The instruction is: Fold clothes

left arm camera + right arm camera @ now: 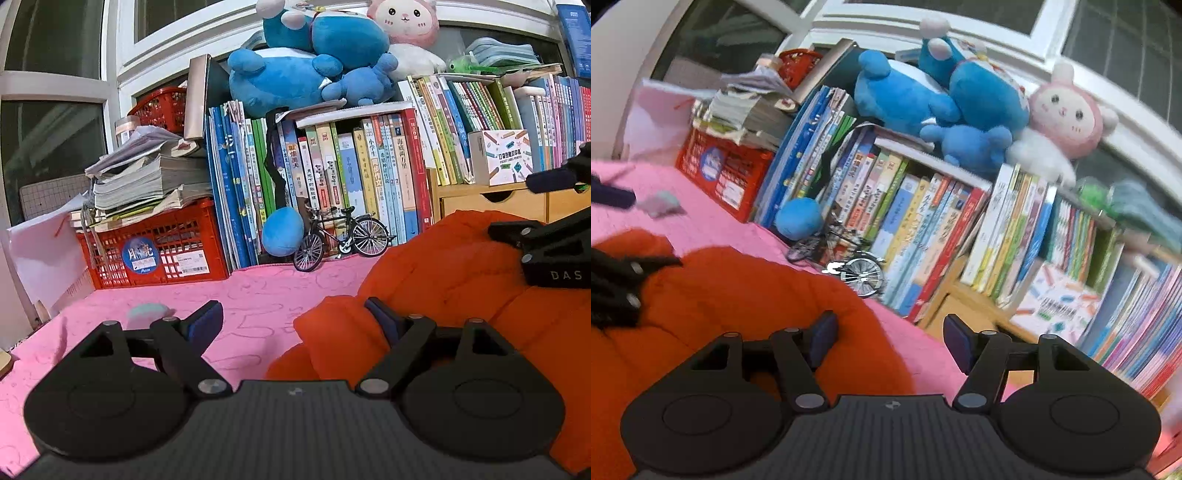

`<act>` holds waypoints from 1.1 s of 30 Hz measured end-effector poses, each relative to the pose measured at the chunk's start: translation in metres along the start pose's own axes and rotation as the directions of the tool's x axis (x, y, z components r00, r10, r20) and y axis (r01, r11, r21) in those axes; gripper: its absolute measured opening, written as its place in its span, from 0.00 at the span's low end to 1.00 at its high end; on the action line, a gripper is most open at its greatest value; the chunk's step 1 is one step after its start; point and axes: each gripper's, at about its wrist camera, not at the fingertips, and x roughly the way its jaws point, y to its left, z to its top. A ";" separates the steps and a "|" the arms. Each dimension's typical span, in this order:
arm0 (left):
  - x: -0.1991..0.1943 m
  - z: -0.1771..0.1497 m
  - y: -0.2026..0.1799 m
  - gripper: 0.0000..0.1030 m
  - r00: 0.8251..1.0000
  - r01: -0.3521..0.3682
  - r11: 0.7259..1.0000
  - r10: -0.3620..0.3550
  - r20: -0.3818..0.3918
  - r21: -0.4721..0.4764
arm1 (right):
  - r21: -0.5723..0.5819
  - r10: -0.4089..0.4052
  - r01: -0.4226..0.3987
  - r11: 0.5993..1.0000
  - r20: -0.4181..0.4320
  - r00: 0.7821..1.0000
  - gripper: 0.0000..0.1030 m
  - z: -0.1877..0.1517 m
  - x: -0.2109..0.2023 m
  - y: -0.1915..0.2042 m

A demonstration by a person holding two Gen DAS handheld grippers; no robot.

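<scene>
An orange padded jacket (pixel 436 266) lies bunched on the pink cloth-covered table (pixel 255 291). My left gripper (pixel 295 321) is open and empty; its right finger rests against the jacket's left edge, its left finger is over bare pink cloth. The right gripper shows in the left wrist view at the right edge (pixel 554 229), above the jacket. In the right wrist view the jacket (pixel 738 295) fills the lower left. My right gripper (pixel 890 339) is open and empty over the jacket's right edge. The left gripper appears at the left edge (pixel 613 288).
Rows of books (pixel 354 177) and a wooden drawer unit (pixel 491 199) line the back. A red crate (pixel 155 247) with stacked papers stands back left. A model bicycle (pixel 340 236), a blue plush ball (pixel 282 230) and a small pale object (pixel 147 314) lie on the cloth.
</scene>
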 end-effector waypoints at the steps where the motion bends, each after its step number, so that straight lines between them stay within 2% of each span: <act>1: 0.001 0.000 0.000 0.83 1.000 0.000 1.000 0.000 -0.002 0.000 | -0.015 -0.010 0.010 1.000 -0.003 1.000 0.61 -0.001 0.001 -0.001; 5: 0.002 0.000 -0.002 0.83 1.000 -0.005 1.000 0.005 0.006 0.012 | -0.042 -0.028 0.026 0.999 -0.050 0.998 0.61 -0.007 0.006 -0.011; 8: 0.004 0.000 -0.001 0.83 1.000 0.002 1.000 -0.002 -0.002 0.003 | -0.067 -0.064 0.061 0.996 -0.054 0.996 0.59 0.004 0.001 -0.018; 11: 0.007 0.000 0.002 0.83 1.000 0.018 1.000 -0.019 -0.018 -0.014 | -0.035 0.062 -0.062 0.997 0.016 0.998 0.59 0.019 -0.016 -0.017; 15: 0.011 0.000 0.007 0.84 0.998 0.043 0.998 -0.044 -0.044 -0.042 | -0.122 0.209 -0.203 0.972 0.038 0.977 0.60 0.024 -0.027 0.014; 16: 0.014 0.000 0.008 0.84 0.997 0.050 0.997 -0.053 -0.057 -0.052 | -0.130 0.217 -0.211 0.969 0.034 0.976 0.60 0.023 -0.026 0.019; 20: 0.020 0.000 0.012 0.85 0.993 0.074 0.994 -0.081 -0.090 -0.075 | -0.129 0.196 -0.193 0.973 0.012 0.981 0.63 0.015 -0.018 0.028; 22: 0.020 -0.001 0.011 0.85 0.992 0.076 0.994 -0.083 -0.093 -0.075 | -0.123 0.171 -0.167 0.978 0.022 0.985 0.71 0.015 -0.015 0.025; 28: 0.020 -0.001 0.011 0.85 0.991 0.082 0.993 -0.090 -0.100 -0.083 | -0.087 0.103 -0.101 0.991 0.013 0.995 0.72 0.011 -0.005 0.013; 33: 0.022 -0.001 0.011 0.85 0.989 0.090 0.992 -0.099 -0.108 -0.087 | -0.031 0.084 -0.084 0.996 -0.023 0.996 0.72 0.004 0.007 0.002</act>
